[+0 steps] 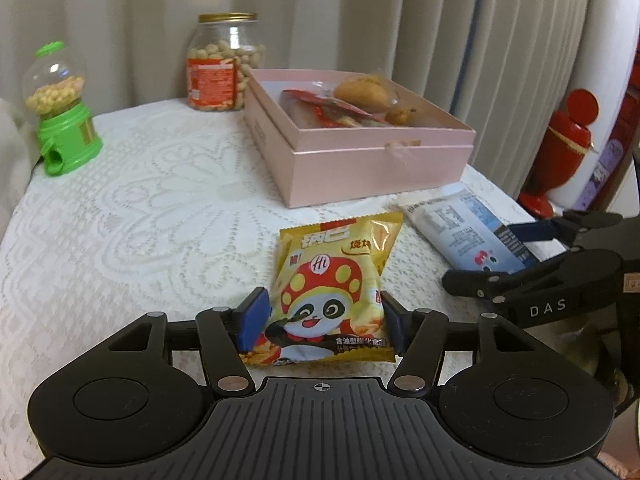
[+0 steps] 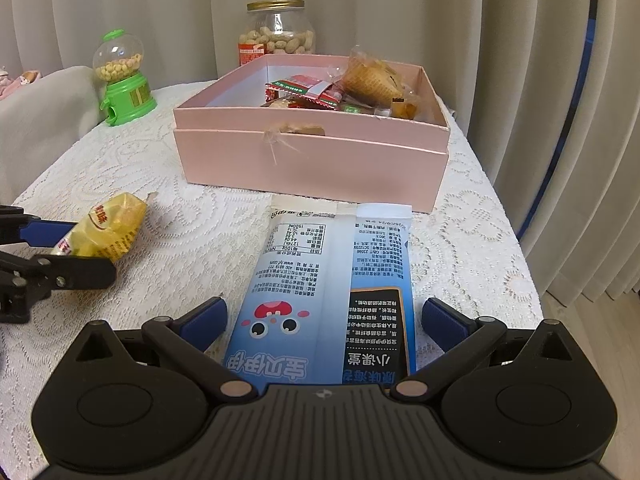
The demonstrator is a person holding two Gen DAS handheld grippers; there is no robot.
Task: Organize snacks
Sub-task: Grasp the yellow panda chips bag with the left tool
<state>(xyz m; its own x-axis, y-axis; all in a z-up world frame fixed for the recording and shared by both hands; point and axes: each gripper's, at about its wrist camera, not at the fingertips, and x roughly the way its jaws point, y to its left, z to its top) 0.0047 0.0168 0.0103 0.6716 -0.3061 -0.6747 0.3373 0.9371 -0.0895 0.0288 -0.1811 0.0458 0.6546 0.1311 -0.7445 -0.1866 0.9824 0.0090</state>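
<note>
We have the left gripper straddling the yellow packet, which lies flat on the lace-covered bench. Its fingers stand wide, a blue pad close against each side of the packet's near end; whether they press on it we cannot tell. Our right gripper straddles the blue pack the same way, its fingers spread with a clear gap on both sides, so nothing is held.

Straight ahead of both pairs of fingers sits the open pink box, already holding a few wrapped snacks and a cone-shaped pastry. The blue pack's far end lies just short of the box's front wall. Beyond the box stands a jar of peanuts, and off to the left of our fingers a green candy dispenser. Curtains hang behind the bench. To the right of the left fingers, past the bench edge, stands a red ornament.
</note>
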